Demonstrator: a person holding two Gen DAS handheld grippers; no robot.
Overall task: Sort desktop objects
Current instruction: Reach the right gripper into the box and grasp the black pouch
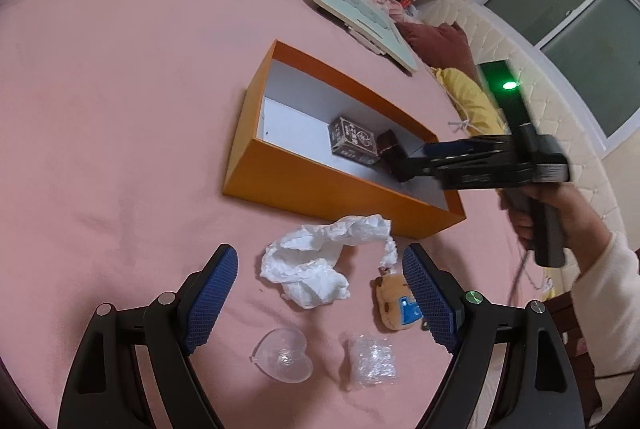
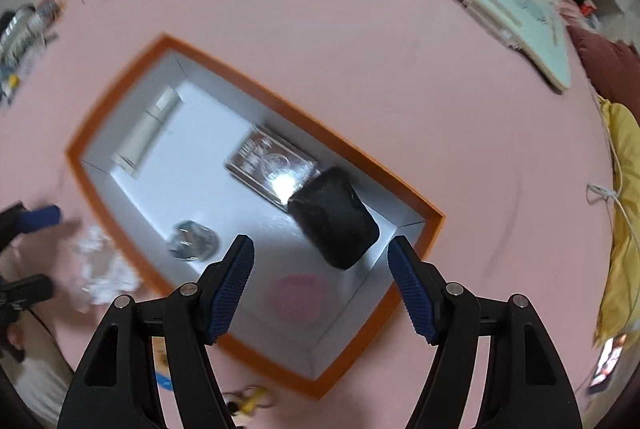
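An orange box (image 1: 320,185) with a white inside lies open on the pink bedcover. In it are a dark card pack (image 1: 354,145), a small dark block (image 1: 390,141), a white tube (image 2: 148,129) and a clear round piece (image 2: 192,239). My right gripper (image 2: 321,241) hangs open above the box's near end, with the dark block (image 2: 336,225) just beyond its fingertips and untouched. My left gripper (image 1: 320,253) is open low over the cover, with crumpled white tissue (image 1: 316,265) lying between its fingers. A tan plush toy (image 1: 394,303) rests against its right finger.
A clear heart-shaped case (image 1: 284,355) and a small clear plastic bag (image 1: 372,361) lie close under the left gripper. A mint-green board (image 1: 360,17) sits beyond the box. A yellow cloth (image 1: 468,97) and pillows line the right side. A person's hand (image 1: 532,213) holds the right gripper.
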